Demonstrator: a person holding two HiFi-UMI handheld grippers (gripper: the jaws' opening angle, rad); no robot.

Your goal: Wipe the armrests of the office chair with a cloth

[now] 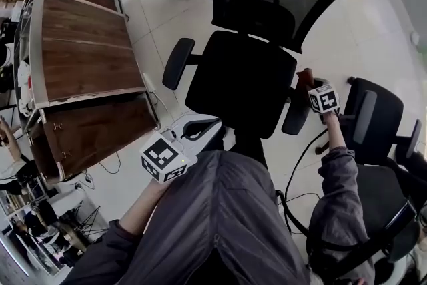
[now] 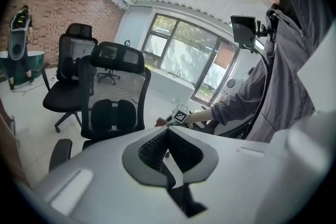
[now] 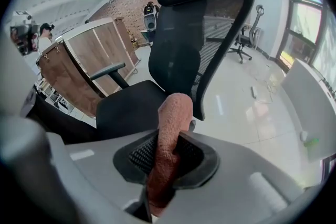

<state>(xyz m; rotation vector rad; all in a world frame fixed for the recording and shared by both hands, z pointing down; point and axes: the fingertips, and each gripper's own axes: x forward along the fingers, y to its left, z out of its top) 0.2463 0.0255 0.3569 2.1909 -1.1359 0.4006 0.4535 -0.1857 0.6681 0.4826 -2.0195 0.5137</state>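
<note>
**Desk:** Where does the job stand?

**Caption:** The cloth [image 3: 170, 118], pinched in the right tongs [image 3: 168, 152], hangs by the armrest [image 1: 295, 113] at 3 o'clock of the seat [image 1: 240, 80]. Wiping looks barely begun. The 9 o'clock armrest [image 1: 179, 63] probably awaits.

**Desk:** Its lie?

**Caption:** The cloth's long axis points to 12 o'clock, toward the backrest [image 3: 184, 50]. The left tongs [image 2: 168, 134] are pressed together, empty.

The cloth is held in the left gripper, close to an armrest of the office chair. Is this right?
Not quite. The cloth is held in the right gripper, not the left: the right gripper view shows it pinched there. The left gripper holds nothing. The cloth is indeed close to an armrest of the office chair.
</note>
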